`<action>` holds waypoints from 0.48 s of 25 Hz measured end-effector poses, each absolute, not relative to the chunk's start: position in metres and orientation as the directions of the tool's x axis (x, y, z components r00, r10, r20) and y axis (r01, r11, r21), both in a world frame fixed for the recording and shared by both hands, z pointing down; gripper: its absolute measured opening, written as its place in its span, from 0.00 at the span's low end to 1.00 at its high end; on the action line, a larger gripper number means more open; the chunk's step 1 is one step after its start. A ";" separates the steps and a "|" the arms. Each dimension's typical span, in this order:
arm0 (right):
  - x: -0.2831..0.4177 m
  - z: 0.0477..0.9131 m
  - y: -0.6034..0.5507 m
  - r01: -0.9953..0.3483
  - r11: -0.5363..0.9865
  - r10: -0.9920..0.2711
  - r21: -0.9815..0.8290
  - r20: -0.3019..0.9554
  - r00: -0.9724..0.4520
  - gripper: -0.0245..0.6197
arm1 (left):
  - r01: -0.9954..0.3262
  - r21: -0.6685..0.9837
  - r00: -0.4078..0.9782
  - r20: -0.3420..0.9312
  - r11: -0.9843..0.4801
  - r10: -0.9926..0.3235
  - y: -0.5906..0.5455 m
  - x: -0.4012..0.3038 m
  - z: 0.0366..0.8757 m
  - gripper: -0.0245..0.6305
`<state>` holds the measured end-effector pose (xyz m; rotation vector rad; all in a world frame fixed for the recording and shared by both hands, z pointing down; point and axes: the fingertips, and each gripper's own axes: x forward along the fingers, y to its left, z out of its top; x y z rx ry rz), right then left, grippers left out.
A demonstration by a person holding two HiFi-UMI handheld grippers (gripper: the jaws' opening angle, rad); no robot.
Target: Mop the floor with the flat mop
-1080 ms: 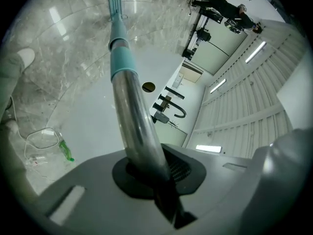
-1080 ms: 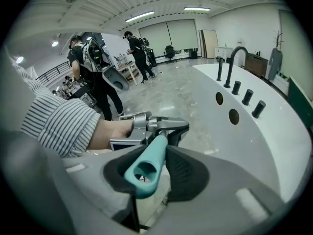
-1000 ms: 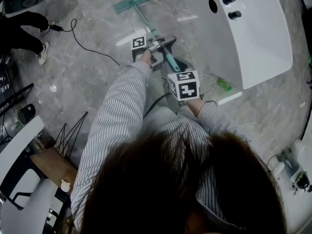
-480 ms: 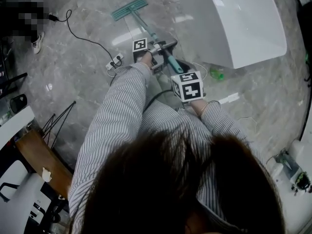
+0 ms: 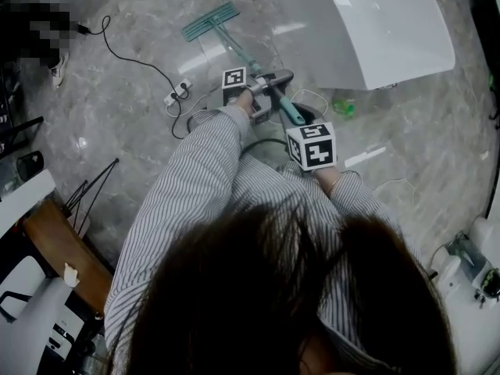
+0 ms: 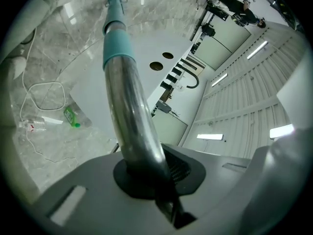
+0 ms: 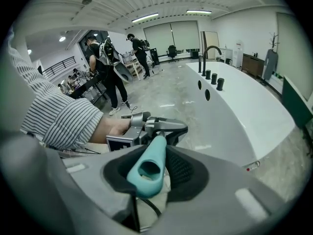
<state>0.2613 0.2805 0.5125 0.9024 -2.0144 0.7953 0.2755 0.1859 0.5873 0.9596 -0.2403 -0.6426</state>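
Marble floor [image 5: 141, 116], mop head [image 5: 211, 20] head-view only

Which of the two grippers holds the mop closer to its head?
The left gripper: it is shut on the flat mop's metal shaft, closer to the head. The right gripper grips the teal handle end.

Flat mop [image 5: 209, 19] on the floor [image 5: 133, 139] ahead of you, bathtub [image 5: 391, 30] to its right, power strip [image 5: 176, 94] left of your left gripper [image 5: 269, 80]

On the shiny gray floor [image 5: 117, 143], the flat mop [image 5: 212, 20] touches down far off, with a white plug strip [image 5: 177, 93] to the left and 1 green bottle [image 5: 342, 108] to the right, near the white tub [image 5: 391, 30].
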 end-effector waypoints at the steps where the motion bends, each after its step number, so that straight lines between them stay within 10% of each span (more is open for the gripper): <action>1: 0.262 0.514 0.282 -0.801 0.555 -0.314 -0.224 0.835 -0.451 0.21 | 0.397 0.821 0.792 -0.081 0.410 -0.605 0.187 0.277 0.588 0.07; 12: 0.245 0.503 0.274 -0.759 0.618 -0.331 -0.205 0.808 -0.488 0.22 | 0.482 0.817 0.725 -0.168 0.317 -0.668 0.178 0.255 0.574 0.11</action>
